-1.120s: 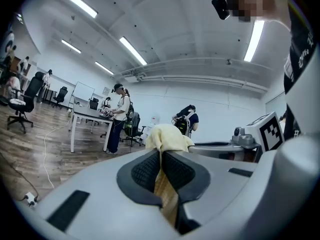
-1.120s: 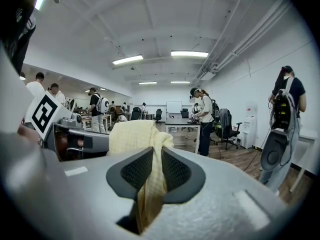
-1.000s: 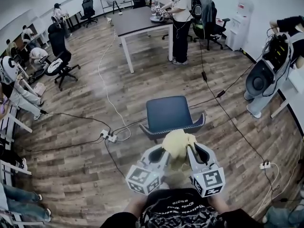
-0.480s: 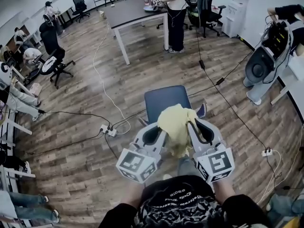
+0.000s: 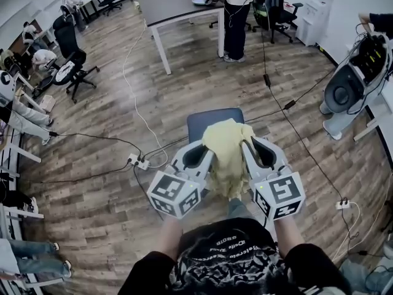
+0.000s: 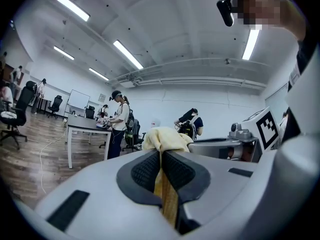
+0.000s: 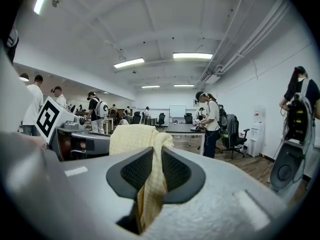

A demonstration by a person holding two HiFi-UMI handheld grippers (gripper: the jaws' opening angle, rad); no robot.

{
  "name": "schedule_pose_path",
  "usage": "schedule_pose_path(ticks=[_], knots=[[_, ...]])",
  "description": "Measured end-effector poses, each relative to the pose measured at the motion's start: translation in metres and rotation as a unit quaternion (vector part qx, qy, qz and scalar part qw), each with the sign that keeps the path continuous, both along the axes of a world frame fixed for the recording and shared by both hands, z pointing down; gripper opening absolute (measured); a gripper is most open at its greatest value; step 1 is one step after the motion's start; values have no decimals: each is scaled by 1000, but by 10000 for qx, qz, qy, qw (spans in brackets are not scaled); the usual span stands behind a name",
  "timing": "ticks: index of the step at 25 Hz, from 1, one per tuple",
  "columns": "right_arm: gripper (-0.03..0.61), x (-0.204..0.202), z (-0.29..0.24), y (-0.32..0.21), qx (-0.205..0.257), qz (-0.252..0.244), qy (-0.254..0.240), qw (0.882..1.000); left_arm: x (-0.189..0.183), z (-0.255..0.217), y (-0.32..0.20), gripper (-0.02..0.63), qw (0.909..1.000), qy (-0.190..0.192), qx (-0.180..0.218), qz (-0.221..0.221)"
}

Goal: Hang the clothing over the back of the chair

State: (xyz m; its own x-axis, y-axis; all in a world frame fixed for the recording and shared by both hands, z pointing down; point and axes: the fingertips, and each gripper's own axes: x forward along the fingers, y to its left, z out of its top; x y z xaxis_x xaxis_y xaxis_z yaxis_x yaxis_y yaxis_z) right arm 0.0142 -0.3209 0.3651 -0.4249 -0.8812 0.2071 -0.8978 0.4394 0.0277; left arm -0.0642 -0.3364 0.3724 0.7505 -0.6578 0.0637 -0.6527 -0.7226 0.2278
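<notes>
1. Pinches the yellow clothing [image 5: 226,158] at its left edge in the left gripper [image 5: 198,157], above the chair [image 5: 206,119].
2. Clamps the right edge in the right gripper [image 5: 260,153], above the chair.
3. Has risen and closed on the chair; draping over its back remains.

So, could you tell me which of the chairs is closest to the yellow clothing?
The blue-seated chair just beyond the yellow clothing. The black office chairs stand far off, near the left edge and past the table.
</notes>
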Motion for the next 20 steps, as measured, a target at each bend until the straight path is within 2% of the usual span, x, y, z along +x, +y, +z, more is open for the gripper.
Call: schedule_pose_path(ticks=[4, 15, 20], knots=[[57, 6, -2, -28, -37, -119, -45, 9999, 8, -1, -24, 21, 9998, 77, -131, -124], [57, 20, 23, -74, -552, -656, -142, 9962, 23, 23, -67, 21, 9977, 6, -439, -511], [57, 21, 39, -90, -864, -993, -148, 9912, 26, 36, -79, 21, 9981, -157, -534, -251]])
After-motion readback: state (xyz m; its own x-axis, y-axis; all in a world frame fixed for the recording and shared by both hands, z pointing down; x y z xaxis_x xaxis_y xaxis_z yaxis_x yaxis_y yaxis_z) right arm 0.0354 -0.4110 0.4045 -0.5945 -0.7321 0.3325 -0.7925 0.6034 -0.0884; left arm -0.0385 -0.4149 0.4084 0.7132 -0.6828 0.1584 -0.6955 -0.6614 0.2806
